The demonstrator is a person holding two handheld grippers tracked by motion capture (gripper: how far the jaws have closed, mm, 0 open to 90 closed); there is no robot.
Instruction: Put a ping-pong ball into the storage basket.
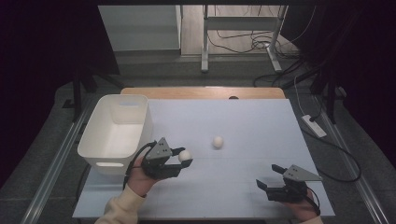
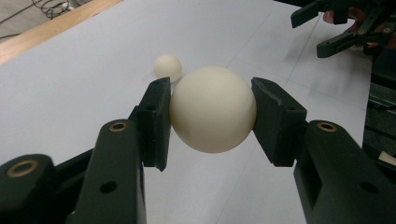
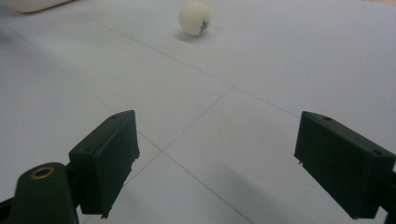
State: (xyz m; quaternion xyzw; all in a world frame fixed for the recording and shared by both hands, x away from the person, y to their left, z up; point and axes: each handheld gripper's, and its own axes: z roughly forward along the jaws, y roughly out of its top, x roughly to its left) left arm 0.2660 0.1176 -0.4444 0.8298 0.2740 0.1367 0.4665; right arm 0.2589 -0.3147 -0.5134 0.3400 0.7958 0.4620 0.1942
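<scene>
My left gripper point(image 1: 186, 157) point(image 2: 212, 109) is shut on a white ball point(image 1: 185, 155) point(image 2: 213, 108), both pads pressing its sides, and holds it a little above the white table sheet point(image 1: 243, 121). A second white ball point(image 1: 217, 142) point(image 2: 167, 66) point(image 3: 194, 18) lies loose on the sheet, farther back toward the middle. My right gripper point(image 1: 270, 176) point(image 3: 217, 163) rests low near the front right of the table, jaws wide apart with only bare sheet between them. It also shows far off in the left gripper view, right gripper point(image 2: 343, 23).
A white plastic bin point(image 1: 116, 131) stands at the left edge of the table, just left of my left hand; no contents show in it. A wooden strip point(image 1: 201, 92) borders the far edge. Cables and a power strip point(image 1: 314, 125) lie on the floor to the right.
</scene>
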